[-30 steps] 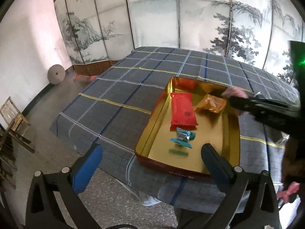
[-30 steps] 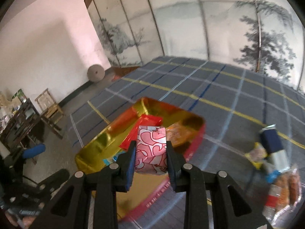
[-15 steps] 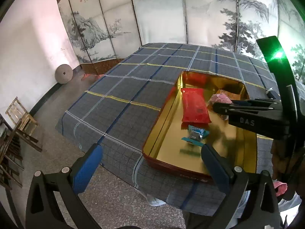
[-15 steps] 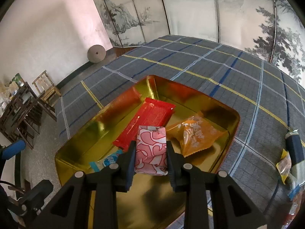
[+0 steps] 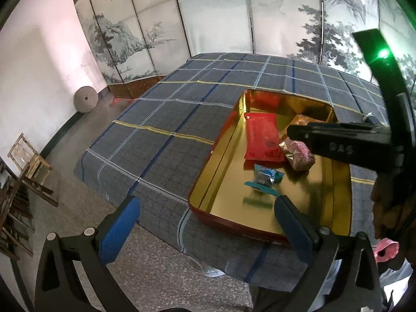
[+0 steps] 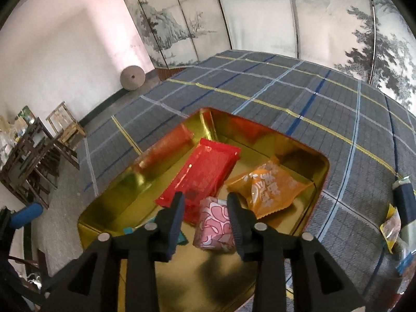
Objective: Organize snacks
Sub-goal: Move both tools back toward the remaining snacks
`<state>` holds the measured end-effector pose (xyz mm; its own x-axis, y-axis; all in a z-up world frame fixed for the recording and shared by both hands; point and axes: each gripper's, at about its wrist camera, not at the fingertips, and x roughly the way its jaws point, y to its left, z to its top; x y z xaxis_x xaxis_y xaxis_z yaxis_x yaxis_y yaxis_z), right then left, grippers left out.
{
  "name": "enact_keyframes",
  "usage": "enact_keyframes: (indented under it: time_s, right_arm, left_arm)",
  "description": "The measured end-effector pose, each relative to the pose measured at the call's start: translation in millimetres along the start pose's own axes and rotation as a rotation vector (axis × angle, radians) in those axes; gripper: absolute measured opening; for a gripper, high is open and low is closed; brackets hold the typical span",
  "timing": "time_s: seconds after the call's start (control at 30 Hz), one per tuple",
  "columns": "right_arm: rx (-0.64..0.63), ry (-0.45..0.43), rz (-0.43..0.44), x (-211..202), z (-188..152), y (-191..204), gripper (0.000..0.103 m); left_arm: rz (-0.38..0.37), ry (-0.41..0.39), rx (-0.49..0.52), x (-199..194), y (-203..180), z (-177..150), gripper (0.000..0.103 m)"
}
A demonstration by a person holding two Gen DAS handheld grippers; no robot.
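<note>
While the right gripper hangs over the gold tin, its jaws have just been opening and the pink-patterned packet lies loose between them on the tin floor, its long axis running away along the fingers. In the tin I count four packets: one pink, one red, one orange, one blue. The left gripper stands wide apart, empty, at the tin's near rim.
</note>
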<state>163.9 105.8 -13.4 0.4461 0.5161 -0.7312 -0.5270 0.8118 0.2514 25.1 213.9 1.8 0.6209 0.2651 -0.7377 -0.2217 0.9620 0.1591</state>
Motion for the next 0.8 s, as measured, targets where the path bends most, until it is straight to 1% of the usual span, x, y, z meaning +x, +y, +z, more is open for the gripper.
enact_keyframes:
  time_s: [0.03,0.1,0.17,0.23,0.27,0.3,0.33,0.4,0.47,0.5,0.53,0.6,0.67,0.73,0.77,0.8]
  right_arm:
    - [0.007,-0.013,0.004,-5.4,-0.6,-1.7,0.043]
    - [0.032,-0.051,-0.010,-24.1,-6.0,-8.5,0.059]
    - [0.075,-0.101,-0.017,-49.2,-16.7,-18.9,0.066]
    - [0.111,-0.153,-0.057,-78.6,-30.0,-31.0,0.069]
    - [0.125,-0.184,-0.089,-96.0,-39.3,-38.6,0.072]
    - [0.145,-0.224,-0.142,-118.7,-52.3,-49.3,0.074]
    - [0.162,-0.247,-0.189,-134.3,-61.6,-58.0,0.075]
    - [0.206,-0.297,-0.315,-175.3,-89.4,-83.0,0.075]
    - [0.242,-0.344,-0.376,-208.2,-116.1,-109.0,0.075]
    - [0.276,-0.351,-0.410,-224.4,-131.4,-126.7,0.075]
    - [0.300,-0.344,-0.426,-233.1,-140.2,-139.3,0.075]
    - [0.403,-0.300,-0.460,-254.2,-166.4,-180.9,0.075]
    - [0.501,-0.271,-0.479,-266.1,-185.0,-215.0,0.075]
    - [0.563,-0.247,-0.516,-274.5,-203.0,-241.9,0.075]
    - [0.576,-0.225,-0.558,-275.8,-210.7,-253.6,0.075]
    - [0.589,-0.205,-0.588,-275.4,-217.8,-264.3,0.075]
  left_arm:
    - [-0.002,-0.006,0.006,-1.4,-1.2,0.2,0.102]
    - [-0.006,-0.023,0.019,-6.1,-4.8,0.7,0.102]
    - [-0.031,-0.036,0.033,-11.2,-9.6,1.1,0.102]
    - [-0.057,-0.037,0.052,-14.5,-16.6,2.0,0.102]
    - [-0.073,-0.033,0.064,-15.8,-20.6,2.9,0.102]
    - [-0.089,-0.027,0.075,-17.0,-24.7,4.0,0.102]
    - [-0.125,-0.013,0.092,-18.2,-31.0,5.2,0.102]
    - [-0.181,0.004,0.112,-21.0,-40.9,6.2,0.102]
    - [-0.254,0.030,0.132,-24.3,-57.2,8.8,0.102]
    - [-0.288,0.042,0.140,-25.5,-64.0,9.8,0.102]
    - [-0.335,0.058,0.151,-27.5,-74.3,12.0,0.102]
    - [-0.417,0.084,0.169,-31.9,-95.2,16.4,0.102]
    - [-0.516,0.122,0.201,-36.0,-123.2,23.6,0.102]
    - [-0.570,0.144,0.229,-37.2,-146.7,29.6,0.102]
    - [-0.589,0.148,0.252,-36.7,-164.7,33.6,0.102]
    - [-0.589,0.151,0.268,-35.1,-176.4,34.9,0.102]
